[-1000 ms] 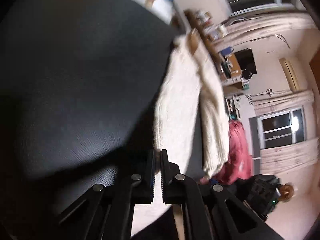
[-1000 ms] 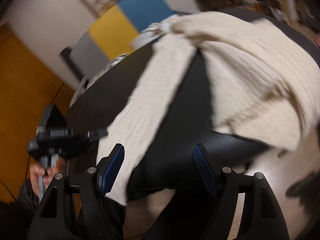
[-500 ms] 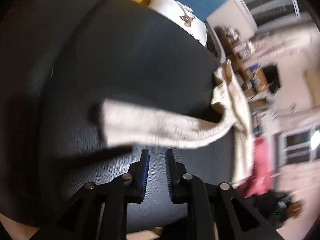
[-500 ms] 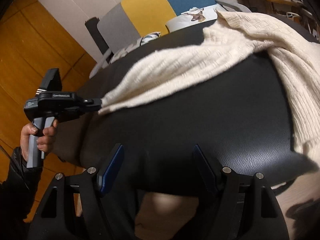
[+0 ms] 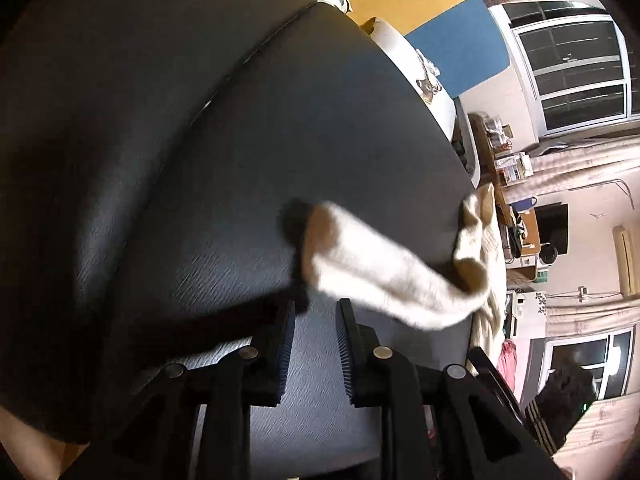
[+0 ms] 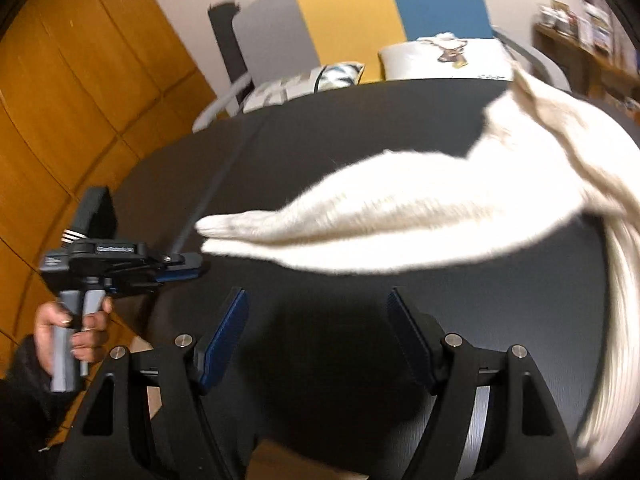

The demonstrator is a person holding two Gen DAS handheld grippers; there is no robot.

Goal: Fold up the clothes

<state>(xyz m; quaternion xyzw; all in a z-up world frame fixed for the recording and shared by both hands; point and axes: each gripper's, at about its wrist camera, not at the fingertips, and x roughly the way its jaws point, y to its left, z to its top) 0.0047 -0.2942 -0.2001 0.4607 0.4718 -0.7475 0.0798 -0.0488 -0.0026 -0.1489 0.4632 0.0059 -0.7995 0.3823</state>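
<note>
Narrowly parted, the left gripper point(image 5: 316, 312) has just been opening its jaws, and nothing sits between the blue pads; the sleeve point(image 5: 376, 276) of the cream knit sweater point(image 6: 460, 204) lies on the black table point(image 5: 180, 160) just beyond the fingertips, apart from them. The right gripper point(image 6: 318, 312) stands with its jaws wide, only bare tabletop between them, and the sleeve stretches across the table beyond its tips without touching them.

From the left wrist view the sleeve runs from its blurred cuff point(image 5: 320, 232), nearest the gripper, away to the table's far right edge, where the body of the sweater is bunched and hangs over the rim. That view also takes in windows point(image 5: 576, 68), curtains and cluttered shelves past the table's edge.

The right wrist view gives what the left cannot: the left gripper seen from outside point(image 6: 180, 268), held by a hand point(image 6: 76, 332) in a dark sleeve at the table's left edge, its tips just short of the cuff end of the sleeve. It also shows the rest of the sweater draped off the table's right side, blurred. Beyond the table's far edge are pillows point(image 6: 444, 56), a panel point(image 6: 360, 12) of grey, yellow and blue, and orange wooden wall panelling point(image 6: 72, 92).
</note>
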